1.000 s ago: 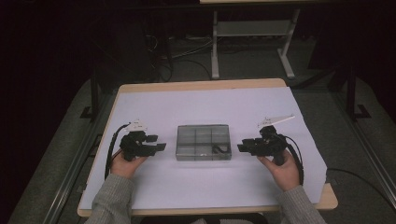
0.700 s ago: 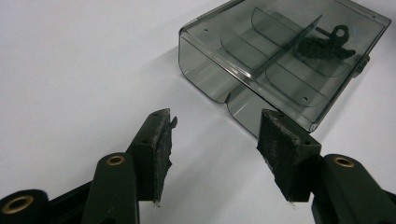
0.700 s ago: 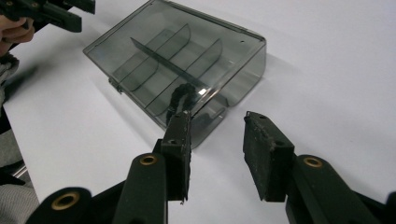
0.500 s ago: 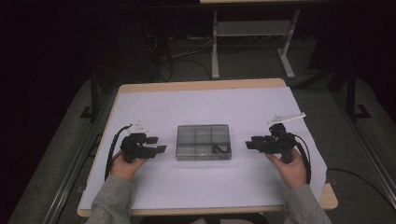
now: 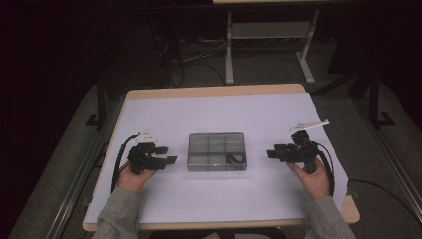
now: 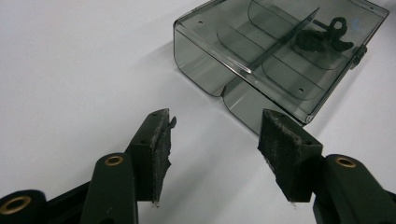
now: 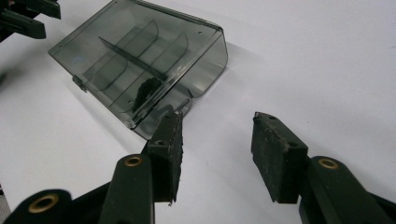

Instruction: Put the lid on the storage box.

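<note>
Two grippers flank a smoky clear compartment box (image 5: pixel 217 152) holding a black clip (image 6: pixel 324 38). The left gripper (image 5: pixel 169 155) gapes empty. The right gripper (image 5: pixel 271 151), empty too, has just been opening.

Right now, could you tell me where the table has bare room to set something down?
The white table top is bare across its whole far half, beyond the smoky clear plastic compartment box, and along the near edge between the person's sleeves. It is tight only beside the box, where the left gripper and right gripper flank it with open fingers.
</note>
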Tool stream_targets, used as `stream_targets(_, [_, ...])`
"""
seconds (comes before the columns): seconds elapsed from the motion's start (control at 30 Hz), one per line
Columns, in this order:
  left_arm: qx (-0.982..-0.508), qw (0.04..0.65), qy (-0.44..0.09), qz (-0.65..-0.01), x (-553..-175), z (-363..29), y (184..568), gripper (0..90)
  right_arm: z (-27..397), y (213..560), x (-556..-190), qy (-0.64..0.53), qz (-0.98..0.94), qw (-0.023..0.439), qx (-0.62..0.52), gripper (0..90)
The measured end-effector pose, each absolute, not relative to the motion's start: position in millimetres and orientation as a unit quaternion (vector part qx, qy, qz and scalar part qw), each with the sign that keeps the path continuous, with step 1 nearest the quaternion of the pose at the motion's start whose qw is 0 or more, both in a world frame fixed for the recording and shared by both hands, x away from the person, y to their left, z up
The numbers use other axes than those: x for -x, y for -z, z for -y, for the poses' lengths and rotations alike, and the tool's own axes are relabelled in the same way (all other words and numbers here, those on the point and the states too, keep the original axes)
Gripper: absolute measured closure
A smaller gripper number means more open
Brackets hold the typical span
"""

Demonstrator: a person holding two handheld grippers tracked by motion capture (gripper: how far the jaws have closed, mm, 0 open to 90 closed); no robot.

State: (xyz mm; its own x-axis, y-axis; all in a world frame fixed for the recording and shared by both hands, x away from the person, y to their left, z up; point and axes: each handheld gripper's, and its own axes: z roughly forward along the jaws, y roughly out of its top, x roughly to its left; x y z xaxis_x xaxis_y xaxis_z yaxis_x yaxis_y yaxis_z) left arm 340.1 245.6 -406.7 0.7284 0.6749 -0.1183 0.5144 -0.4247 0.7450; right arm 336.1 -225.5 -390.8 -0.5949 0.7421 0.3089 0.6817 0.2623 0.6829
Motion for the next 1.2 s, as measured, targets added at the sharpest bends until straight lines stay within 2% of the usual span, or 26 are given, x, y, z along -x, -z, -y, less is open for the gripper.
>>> stream_targets(0.47, [-0.837,0.403,-0.099,-0.356,-340.1,-245.9,407.1,42.6,239.8,394.1,-338.2,-0.406,-0.786,0.045,-0.464,47.8])
stream_targets(1.2, [-0.839,0.402,-0.099,-0.353,-341.0,-245.7,408.5,41.7,259.7,403.7,-340.3,-0.391,-0.777,0.052,-0.491,44.8])
